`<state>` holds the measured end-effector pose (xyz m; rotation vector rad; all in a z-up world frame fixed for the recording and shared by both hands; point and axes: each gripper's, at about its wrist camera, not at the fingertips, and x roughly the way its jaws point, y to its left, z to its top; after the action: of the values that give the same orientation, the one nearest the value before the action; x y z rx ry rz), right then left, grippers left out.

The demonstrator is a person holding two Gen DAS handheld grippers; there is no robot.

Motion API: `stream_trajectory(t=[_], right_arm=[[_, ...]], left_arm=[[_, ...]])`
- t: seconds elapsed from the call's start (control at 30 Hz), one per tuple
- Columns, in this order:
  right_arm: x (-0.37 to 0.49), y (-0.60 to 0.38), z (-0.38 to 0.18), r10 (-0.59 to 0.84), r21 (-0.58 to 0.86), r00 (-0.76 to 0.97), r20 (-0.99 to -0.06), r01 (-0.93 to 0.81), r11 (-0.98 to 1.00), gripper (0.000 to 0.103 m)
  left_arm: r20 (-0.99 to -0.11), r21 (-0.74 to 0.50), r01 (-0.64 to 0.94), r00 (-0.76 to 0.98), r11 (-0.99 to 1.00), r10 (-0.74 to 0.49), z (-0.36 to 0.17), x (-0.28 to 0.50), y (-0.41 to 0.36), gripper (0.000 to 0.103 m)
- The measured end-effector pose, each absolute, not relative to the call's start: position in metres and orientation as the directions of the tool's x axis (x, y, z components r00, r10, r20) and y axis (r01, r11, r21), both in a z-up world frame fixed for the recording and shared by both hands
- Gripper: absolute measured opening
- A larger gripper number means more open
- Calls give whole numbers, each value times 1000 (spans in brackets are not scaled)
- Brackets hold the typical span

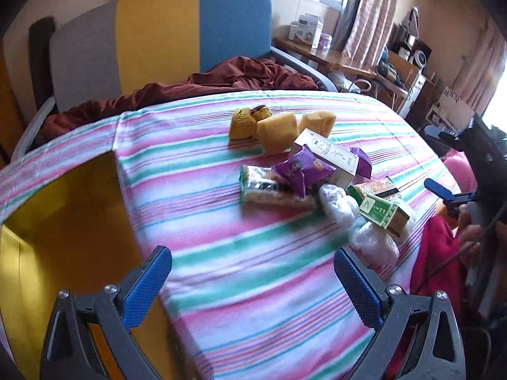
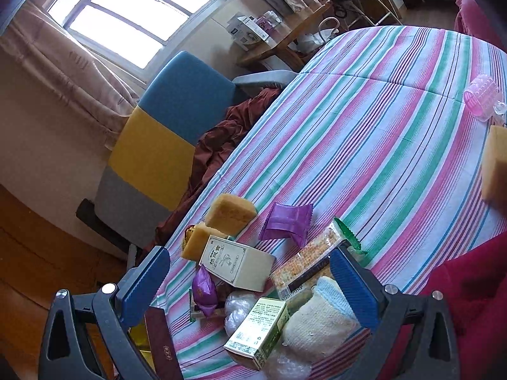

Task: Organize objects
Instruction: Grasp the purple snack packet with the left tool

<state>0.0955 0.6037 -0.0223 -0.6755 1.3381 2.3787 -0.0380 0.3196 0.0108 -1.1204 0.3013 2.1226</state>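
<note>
A heap of small items lies on the striped bedspread [image 1: 221, 253]. It holds yellow sponges [image 1: 277, 131], a white carton [image 1: 329, 155], a purple packet [image 1: 301, 169], a green snack pack [image 1: 269, 186], clear plastic wrap [image 1: 339, 202] and a green box [image 1: 383, 210]. My left gripper [image 1: 253, 285] hangs open and empty, short of the heap. My right gripper [image 2: 250, 285] is open directly over the heap, straddling the green box [image 2: 259, 332], a white knitted cloth [image 2: 320, 316] and a cracker pack [image 2: 310, 259]. The white carton [image 2: 237, 262] and sponges [image 2: 229, 213] lie just beyond.
An open yellow bin [image 1: 63, 221] sits at the bed's left edge. A pink hair roller [image 2: 481, 96] and another sponge [image 2: 494, 164] lie far right. A dark red flat box [image 2: 161, 342] is by the right gripper's left finger. Maroon bedding [image 1: 221, 79] and a colour-block headboard [image 1: 190, 31] stand behind.
</note>
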Motion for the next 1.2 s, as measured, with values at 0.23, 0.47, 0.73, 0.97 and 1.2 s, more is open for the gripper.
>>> stream_trajectory(t=[0.23,0.47,0.73,0.97,1.2], right_arm=[[93,605,-25,21,722,-842,-539,-474,-504,103],[89,604,-27,-16,729,-842,-540,-458,-509,103],[85,604,-31,-48,736,-837,-546,-452,-504,103],[84,605,-32,-54,733,-831,-554,-456,-504,103],[81,605,-33,-52,718,-817,-574,-472,-512,103]], left_arm=[[-816,-28,-823,-309,-567,489,0,-53,385,99],[-819,1,-878,-275,-478,504,-16,-77,428,101],[-830,86,-900,-302,-428,468,-33,-92,458,95],[-846,-3,-877,-253,-480,469,-47,-103,458,34],[-797,-44,-816,-319,-576,513,-29,-79,412,33]])
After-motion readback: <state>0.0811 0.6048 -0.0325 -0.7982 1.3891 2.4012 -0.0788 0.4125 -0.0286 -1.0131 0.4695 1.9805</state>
